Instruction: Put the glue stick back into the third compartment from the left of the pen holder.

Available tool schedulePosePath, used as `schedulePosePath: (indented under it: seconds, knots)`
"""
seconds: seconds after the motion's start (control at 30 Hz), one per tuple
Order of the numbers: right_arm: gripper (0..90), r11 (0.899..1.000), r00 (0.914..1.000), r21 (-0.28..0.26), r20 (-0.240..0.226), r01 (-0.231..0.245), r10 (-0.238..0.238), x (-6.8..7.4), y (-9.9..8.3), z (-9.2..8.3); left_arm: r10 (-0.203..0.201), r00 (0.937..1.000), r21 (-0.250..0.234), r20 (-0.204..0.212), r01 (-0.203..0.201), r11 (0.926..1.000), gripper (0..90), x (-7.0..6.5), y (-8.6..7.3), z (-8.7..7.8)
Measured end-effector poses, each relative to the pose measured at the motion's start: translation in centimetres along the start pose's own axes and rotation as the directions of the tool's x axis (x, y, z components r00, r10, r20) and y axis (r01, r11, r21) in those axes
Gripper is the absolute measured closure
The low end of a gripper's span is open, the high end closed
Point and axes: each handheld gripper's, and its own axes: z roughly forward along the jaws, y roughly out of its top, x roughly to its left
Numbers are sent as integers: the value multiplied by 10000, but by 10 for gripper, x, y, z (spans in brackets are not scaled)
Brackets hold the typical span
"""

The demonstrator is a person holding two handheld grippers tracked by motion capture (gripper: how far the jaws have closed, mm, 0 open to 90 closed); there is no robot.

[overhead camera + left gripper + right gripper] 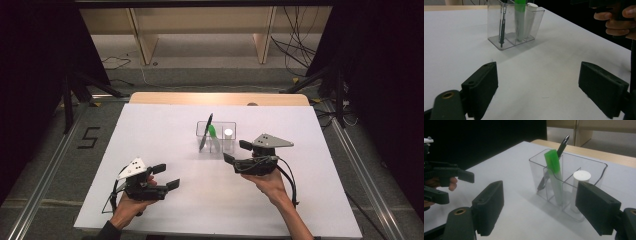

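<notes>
We see the right gripper [234, 151] spread wide with nothing between its jaws, just beside the clear organizer [216, 136]. The left gripper [166, 176] also gapes empty. The organizer's 3 compartments seem to hold a pen [551, 166], green marker [554, 171] and white tube [579, 187]

Pen [206, 132], marker [213, 136], tube [228, 134] in organizer [200, 131], mid-table [150, 130].

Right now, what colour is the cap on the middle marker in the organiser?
Bright green cap; right gripper view shows it best.

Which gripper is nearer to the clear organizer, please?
Right. The right gripper is just in front of the clear organizer, jaws open toward it; the left gripper sits well back toward the table's near-left side.
</notes>
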Motion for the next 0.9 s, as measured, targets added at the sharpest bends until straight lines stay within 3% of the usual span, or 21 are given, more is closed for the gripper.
schedulePosePath:
  seconds: [0.47,0.9]
  knots:
    - [201,9997,9996,-37,-156,229,-229,4,-27,-26,-257,9993,-96,277,259,9996,155,0,1,-2]
    - [202,9993,10000,-380,6,54,-54,5,-49,-54,-211,9994,-118,288,215,9997,155,-3,1,-3]
